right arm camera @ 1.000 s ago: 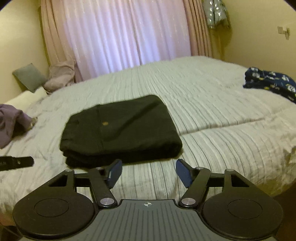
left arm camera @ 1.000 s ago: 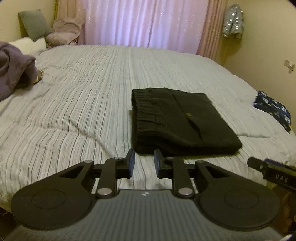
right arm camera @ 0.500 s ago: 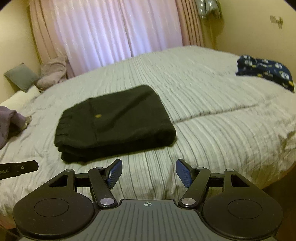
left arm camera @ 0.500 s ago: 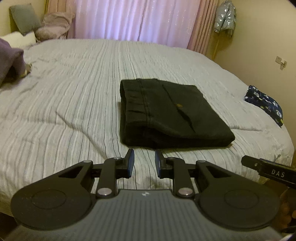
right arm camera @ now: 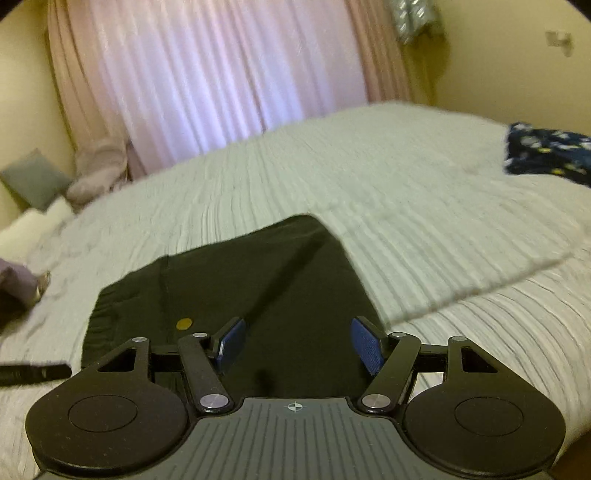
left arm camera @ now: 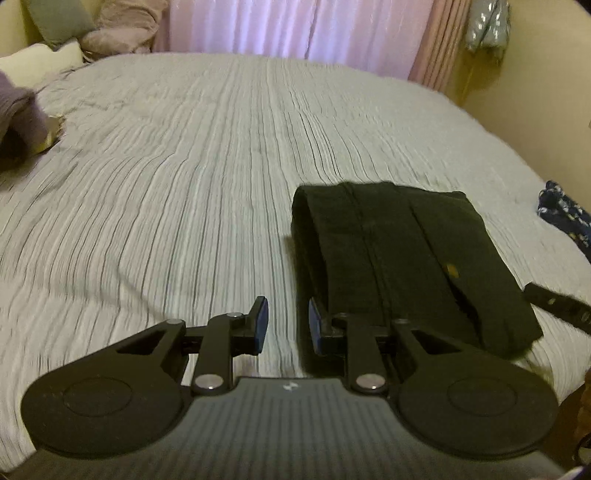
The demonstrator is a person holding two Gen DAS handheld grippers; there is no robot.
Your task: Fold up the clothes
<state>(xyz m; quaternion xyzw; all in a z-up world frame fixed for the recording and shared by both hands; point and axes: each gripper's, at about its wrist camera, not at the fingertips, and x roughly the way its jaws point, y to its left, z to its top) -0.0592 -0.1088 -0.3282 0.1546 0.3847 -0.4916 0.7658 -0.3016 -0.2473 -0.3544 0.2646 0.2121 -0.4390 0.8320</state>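
L claw (left arm camera: 286,325) narrowly apart, R claw (right arm camera: 297,343) wide, folded black garment (right arm camera: 236,291), striped bed (left arm camera: 184,184), pink curtains (right arm camera: 221,81).

Both views are smeared by motion blur, so the weave of the bedspread (left arm camera: 207,155) and the folds of the curtain (right arm camera: 229,85) run soft. The near edge of the folded black trousers (right arm camera: 258,288) is hidden behind the right tool (right arm camera: 298,344). The dark blue patterned garment (left arm camera: 565,218) and the purple garment (left arm camera: 18,110) are cut off by the frame edges. The hanging silvery item (left arm camera: 485,24) is too blurred to identify.
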